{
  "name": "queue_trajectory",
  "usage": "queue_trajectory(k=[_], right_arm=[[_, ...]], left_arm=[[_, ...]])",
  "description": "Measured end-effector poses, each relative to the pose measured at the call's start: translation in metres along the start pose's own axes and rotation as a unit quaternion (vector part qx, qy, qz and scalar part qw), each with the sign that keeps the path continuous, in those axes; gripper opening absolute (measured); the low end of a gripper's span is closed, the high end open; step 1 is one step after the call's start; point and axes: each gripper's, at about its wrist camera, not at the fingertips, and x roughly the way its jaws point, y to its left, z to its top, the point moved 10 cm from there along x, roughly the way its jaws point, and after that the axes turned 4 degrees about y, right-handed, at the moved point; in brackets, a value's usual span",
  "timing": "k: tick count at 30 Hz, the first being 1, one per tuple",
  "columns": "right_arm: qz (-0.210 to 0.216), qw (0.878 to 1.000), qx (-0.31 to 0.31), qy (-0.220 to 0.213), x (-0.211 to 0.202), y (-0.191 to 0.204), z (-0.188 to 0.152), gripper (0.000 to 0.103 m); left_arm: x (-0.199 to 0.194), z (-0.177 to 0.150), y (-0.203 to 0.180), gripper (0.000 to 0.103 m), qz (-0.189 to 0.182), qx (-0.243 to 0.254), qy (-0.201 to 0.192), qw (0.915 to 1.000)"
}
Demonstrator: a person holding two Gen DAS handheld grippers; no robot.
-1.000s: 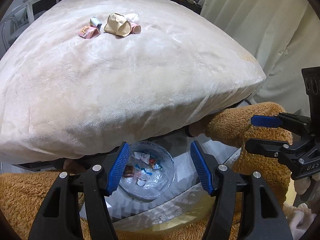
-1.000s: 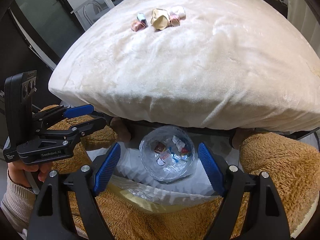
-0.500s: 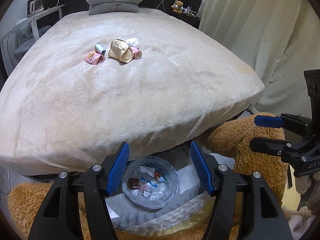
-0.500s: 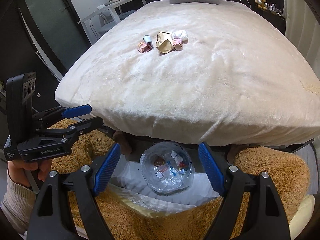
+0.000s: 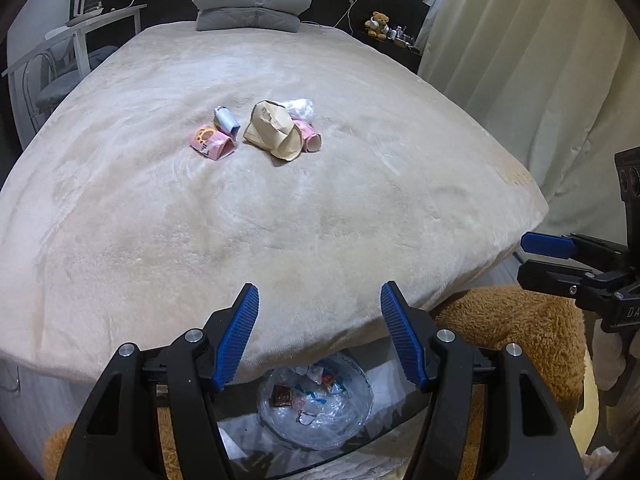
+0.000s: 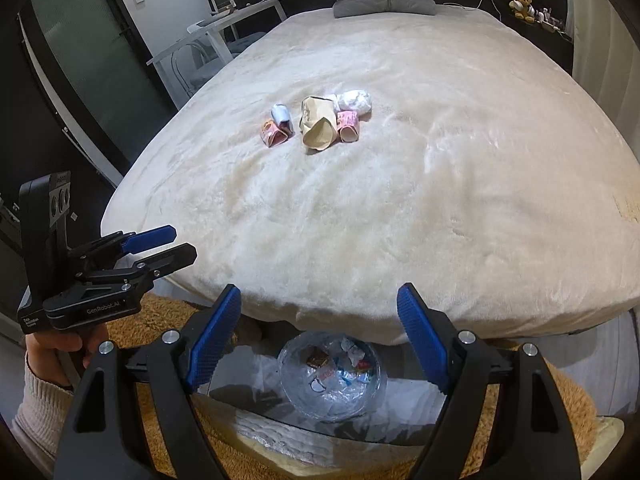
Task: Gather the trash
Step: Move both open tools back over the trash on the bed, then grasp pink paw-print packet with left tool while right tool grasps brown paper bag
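Observation:
A small heap of trash lies in the middle of the cream bed (image 5: 280, 220): a crumpled brown paper bag (image 5: 274, 132) (image 6: 316, 126), a pink wrapper (image 5: 212, 143) (image 6: 274, 135), a light blue packet (image 5: 226, 118) (image 6: 281, 113), a pink tube (image 5: 308, 134) (image 6: 347, 125) and a white plastic wad (image 5: 300, 107) (image 6: 354, 100). A clear bin liner (image 5: 316, 400) (image 6: 332, 372) holding several wrappers sits below the bed's near edge. My left gripper (image 5: 318, 332) (image 6: 160, 244) and right gripper (image 6: 320, 340) (image 5: 536, 254) both stand open and empty over the near edge, far from the heap.
Grey pillows (image 5: 252, 4) lie at the head of the bed. A white desk with a chair (image 5: 60, 60) stands to the left, curtains (image 5: 540, 60) to the right. A brown plush rug (image 5: 512, 340) surrounds the bin. A hand in a cream sleeve (image 6: 44, 384) holds the left gripper.
Both grippers have risen and tilted up from the bin, so more of the bed top and the trash heap shows. The jaws keep the same width.

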Motion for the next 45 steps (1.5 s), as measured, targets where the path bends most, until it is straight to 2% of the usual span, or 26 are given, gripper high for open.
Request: queue_trajectory(k=[9,11,19,22,26,34,45], right_arm=[[0.006,1.000,-0.009,-0.006,0.030,0.000,0.073,0.079],[0.008,1.000,-0.009,-0.004,0.041,0.000,0.088,0.079],[0.009,1.000,-0.024,0.007,0.088,0.000,0.142,0.079],[0.008,0.999,-0.030,0.010,0.105,-0.002,0.161,0.079],[0.007,0.999,-0.042,0.018,0.131,-0.001,0.183,0.079],[0.011,0.997,-0.061,0.034,0.178,0.003,0.217,0.079],[0.024,0.996,-0.059,0.068,0.236,-0.004,0.232,0.079]], left_arm=[[0.026,0.056,0.046,0.062,0.009,-0.003,-0.008,0.9999],[0.036,0.069,0.059,0.070,0.014,-0.001,-0.009,0.9999],[0.080,0.112,0.104,0.071,0.017,0.021,-0.003,0.9996],[0.100,0.124,0.121,0.079,0.027,0.031,0.001,0.9992],[0.123,0.137,0.132,0.079,0.021,0.053,0.010,0.9983],[0.158,0.159,0.141,0.079,0.004,0.098,0.010,0.9951],[0.184,0.166,0.145,0.078,-0.025,0.125,0.019,0.9916]])
